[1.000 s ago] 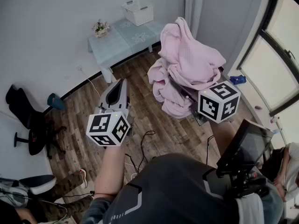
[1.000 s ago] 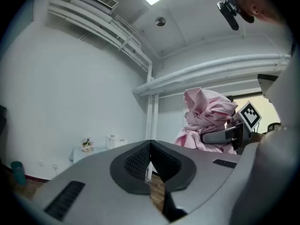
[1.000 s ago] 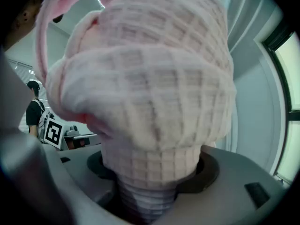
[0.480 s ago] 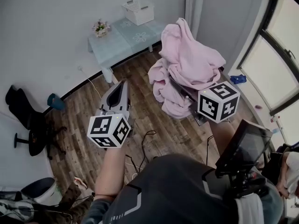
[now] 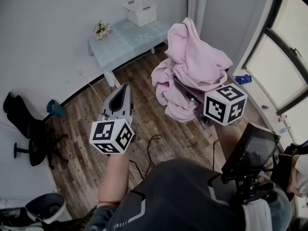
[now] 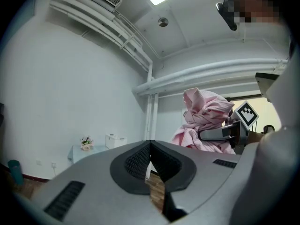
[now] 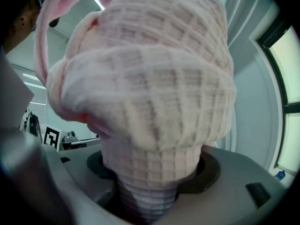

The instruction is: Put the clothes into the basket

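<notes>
A big pink waffle-knit garment (image 5: 195,66) hangs in a bundle above the wooden floor, right of centre in the head view. My right gripper (image 7: 150,191) is shut on its ribbed cuff, and the cloth (image 7: 150,93) fills the right gripper view. In the head view the garment hides the jaws and only the marker cube (image 5: 225,104) shows. My left gripper (image 5: 126,87) is held out over the floor, shut and empty; its pads (image 6: 140,161) meet in the left gripper view. The white basket (image 5: 141,13) stands on a pale blue table (image 5: 126,40) by the far wall, well beyond both grippers.
A small flower pot (image 5: 101,30) sits on the table's left end. A black office chair (image 5: 33,138) and a teal object (image 5: 53,108) stand at the left wall. Cables (image 5: 149,146) lie on the floor. A window sill with a blue item (image 5: 244,79) is on the right.
Both grippers and the pink garment have barely moved. At the lower left a person's foot has left the picture and a white rounded object has shifted right and down.
</notes>
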`<action>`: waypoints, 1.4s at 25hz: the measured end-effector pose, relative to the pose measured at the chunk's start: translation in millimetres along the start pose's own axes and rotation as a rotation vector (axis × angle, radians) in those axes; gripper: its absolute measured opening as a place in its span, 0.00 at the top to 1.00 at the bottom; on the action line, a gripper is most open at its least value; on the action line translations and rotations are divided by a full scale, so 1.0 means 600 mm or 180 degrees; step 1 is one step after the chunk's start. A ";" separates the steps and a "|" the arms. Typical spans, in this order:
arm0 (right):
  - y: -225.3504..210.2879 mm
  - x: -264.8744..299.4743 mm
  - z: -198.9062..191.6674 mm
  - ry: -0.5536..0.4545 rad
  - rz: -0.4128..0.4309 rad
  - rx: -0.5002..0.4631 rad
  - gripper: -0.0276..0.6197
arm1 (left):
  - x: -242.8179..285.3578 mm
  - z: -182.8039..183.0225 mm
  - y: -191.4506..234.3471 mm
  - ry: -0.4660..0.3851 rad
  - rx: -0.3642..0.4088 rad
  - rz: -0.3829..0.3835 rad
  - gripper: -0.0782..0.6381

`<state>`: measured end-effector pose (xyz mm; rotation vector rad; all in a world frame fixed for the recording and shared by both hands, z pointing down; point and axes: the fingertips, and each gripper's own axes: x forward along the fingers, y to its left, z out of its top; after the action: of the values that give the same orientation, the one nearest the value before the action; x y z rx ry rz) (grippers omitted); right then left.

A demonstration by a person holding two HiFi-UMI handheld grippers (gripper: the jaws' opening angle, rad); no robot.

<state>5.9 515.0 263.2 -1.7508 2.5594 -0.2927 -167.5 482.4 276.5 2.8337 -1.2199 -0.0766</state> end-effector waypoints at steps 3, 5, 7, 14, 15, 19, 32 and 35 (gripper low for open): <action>0.006 0.013 -0.003 0.0003 -0.0028 0.0018 0.43 | 0.002 -0.001 0.016 -0.0018 -0.0012 -0.0039 0.88; 0.011 0.019 -0.002 -0.0016 -0.0046 0.0032 0.43 | 0.001 0.000 0.026 -0.0039 -0.0017 -0.0064 0.88; 0.011 0.020 -0.008 -0.0036 -0.0061 0.0055 0.43 | -0.001 -0.009 0.032 -0.0056 -0.0024 -0.0065 0.88; -0.114 0.067 -0.067 -0.0044 0.0051 0.0197 0.43 | 0.103 -0.095 0.027 -0.0004 -0.0002 0.0032 0.88; -0.126 0.080 -0.067 -0.0047 0.0061 0.0210 0.43 | 0.117 -0.098 0.032 0.0003 0.0015 0.0025 0.88; -0.108 0.114 -0.046 -0.0056 0.0054 0.0212 0.43 | 0.119 -0.076 0.066 0.0018 0.0041 0.0000 0.88; -0.133 0.240 0.070 0.0014 0.0045 0.0133 0.43 | 0.226 0.033 0.166 -0.0036 0.0015 0.0003 0.88; -0.151 0.257 0.086 0.0019 0.0054 0.0118 0.43 | 0.252 0.043 0.175 -0.0034 -0.0007 0.0010 0.88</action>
<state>39.1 333.3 240.6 -1.7179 2.5544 -0.3430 -141.6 299.7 254.6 2.8330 -1.2257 -0.0929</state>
